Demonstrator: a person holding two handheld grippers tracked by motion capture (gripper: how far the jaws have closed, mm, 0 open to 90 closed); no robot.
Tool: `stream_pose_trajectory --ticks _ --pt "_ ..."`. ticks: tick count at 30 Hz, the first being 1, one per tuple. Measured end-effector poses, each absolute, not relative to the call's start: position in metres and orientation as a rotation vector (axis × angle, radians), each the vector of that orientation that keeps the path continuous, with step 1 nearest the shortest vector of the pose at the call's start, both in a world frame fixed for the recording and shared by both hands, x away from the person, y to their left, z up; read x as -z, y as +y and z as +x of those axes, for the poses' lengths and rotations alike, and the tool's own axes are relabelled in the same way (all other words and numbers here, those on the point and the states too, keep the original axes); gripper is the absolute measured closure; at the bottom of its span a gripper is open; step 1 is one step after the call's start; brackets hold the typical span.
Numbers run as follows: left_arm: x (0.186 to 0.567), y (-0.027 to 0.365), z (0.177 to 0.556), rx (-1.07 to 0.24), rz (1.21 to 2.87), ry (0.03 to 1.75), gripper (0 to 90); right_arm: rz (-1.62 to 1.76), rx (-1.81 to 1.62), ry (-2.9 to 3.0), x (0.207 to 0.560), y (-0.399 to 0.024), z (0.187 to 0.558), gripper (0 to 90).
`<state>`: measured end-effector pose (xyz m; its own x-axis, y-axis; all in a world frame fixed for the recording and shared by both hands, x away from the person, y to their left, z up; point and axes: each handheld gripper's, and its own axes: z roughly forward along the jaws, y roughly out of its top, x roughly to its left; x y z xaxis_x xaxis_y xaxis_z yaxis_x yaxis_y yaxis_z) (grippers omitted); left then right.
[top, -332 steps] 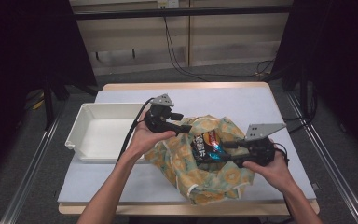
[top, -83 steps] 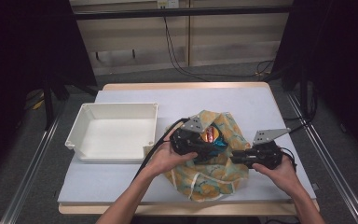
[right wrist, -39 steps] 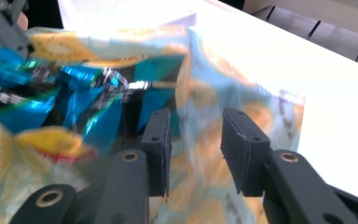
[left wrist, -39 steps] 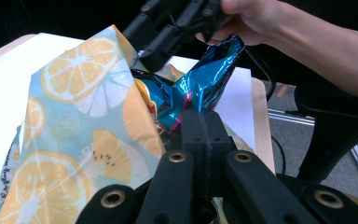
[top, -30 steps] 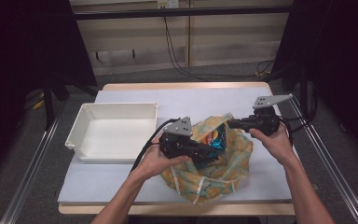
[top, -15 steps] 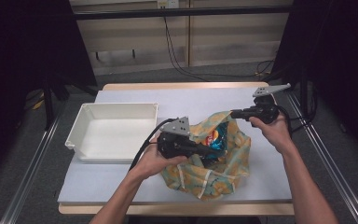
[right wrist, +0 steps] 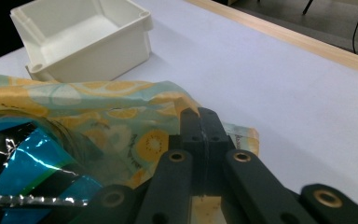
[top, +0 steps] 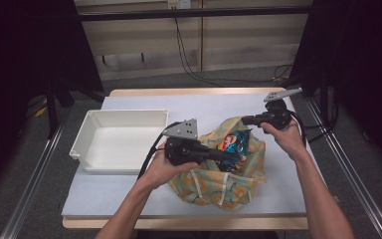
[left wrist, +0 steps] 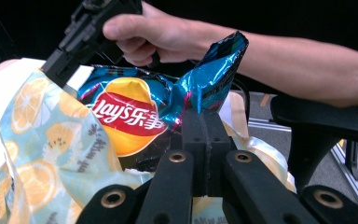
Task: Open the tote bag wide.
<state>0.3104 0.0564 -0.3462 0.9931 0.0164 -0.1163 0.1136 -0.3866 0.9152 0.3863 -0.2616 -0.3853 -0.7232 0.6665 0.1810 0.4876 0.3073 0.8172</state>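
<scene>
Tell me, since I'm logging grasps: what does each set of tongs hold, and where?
The left tongs pinch the chip bag at its crumpled top corner. The right tongs pinch the rim of the cloth bag at its far edge.

so the table (top: 129, 199) has a tray (top: 119, 142) sitting on its left half, and a cloth bag (top: 219, 179) right of it, nearer the front edge. a chip packet (top: 231, 144) sits in the bag, poking out the top. left gripper (top: 219, 155) is at the packet from the left, right gripper (top: 246, 120) at the bag's far rim, far right.
</scene>
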Motion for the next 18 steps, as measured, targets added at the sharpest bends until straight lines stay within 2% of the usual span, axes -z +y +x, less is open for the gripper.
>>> stream_pose_trajectory --ticks 3,12,18 --pt "0.345 0.057 0.313 0.104 1.955 0.115 90.0 1.081 -1.385 2.382 0.390 -0.264 0.387 87.7" --pt "0.346 0.053 0.325 0.101 1.921 0.183 90.0 1.119 -1.333 2.352 0.391 -0.268 0.378 66.5" --pt "0.344 0.052 0.328 0.089 1.919 0.187 90.0 1.156 -1.304 2.311 0.390 -0.283 0.370 61.8"
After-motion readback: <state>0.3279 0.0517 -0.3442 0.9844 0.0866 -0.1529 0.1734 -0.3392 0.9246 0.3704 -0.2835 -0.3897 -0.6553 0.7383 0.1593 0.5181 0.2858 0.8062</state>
